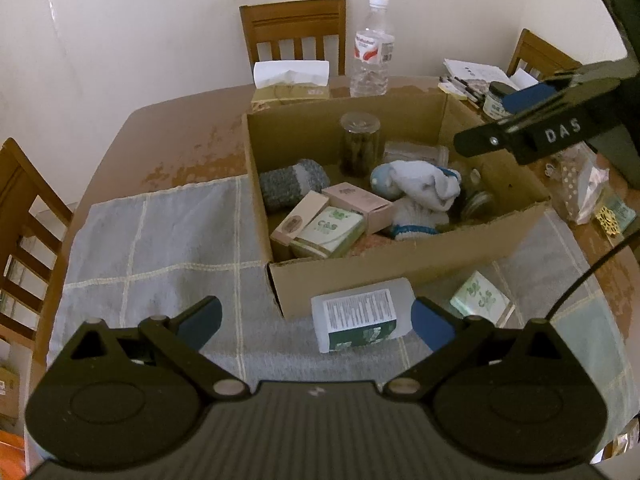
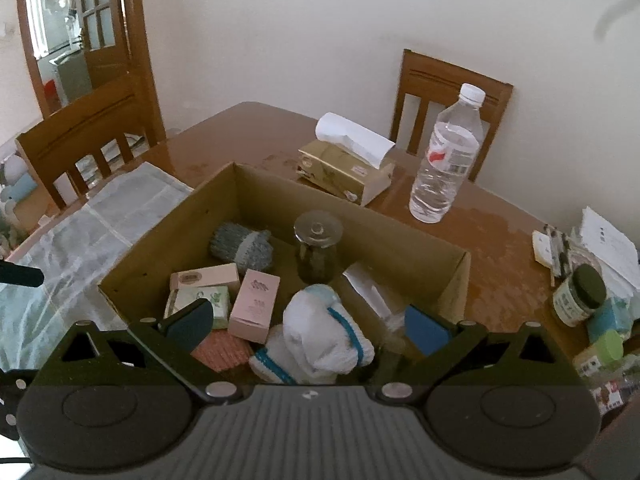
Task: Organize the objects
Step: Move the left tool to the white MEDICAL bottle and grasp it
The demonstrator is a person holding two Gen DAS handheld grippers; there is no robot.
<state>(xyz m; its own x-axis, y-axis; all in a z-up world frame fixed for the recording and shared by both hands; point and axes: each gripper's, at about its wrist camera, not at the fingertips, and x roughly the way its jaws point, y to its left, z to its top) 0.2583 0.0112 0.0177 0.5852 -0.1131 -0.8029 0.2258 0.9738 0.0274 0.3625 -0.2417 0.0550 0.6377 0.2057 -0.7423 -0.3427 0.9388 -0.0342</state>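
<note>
While both tongs, left (image 1: 318,318) & right (image 2: 310,322), gape empty, socks (image 2: 320,328) sit in box (image 2: 456,280), prob. put away.

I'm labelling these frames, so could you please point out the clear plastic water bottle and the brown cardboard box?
Clear plastic water bottle (image 2: 448,160): right wrist view, on its label.
Brown cardboard box (image 1: 360,268): left wrist view, on its near wall.

Cardboard box (image 1: 400,268) is set on the cloth (image 1: 160,248) on the tabletop (image 1: 180,136); socks (image 1: 420,188), jar (image 1: 360,144) inside; tissue box (image 1: 290,88), water bottle (image 1: 370,52) placed behind it.
</note>
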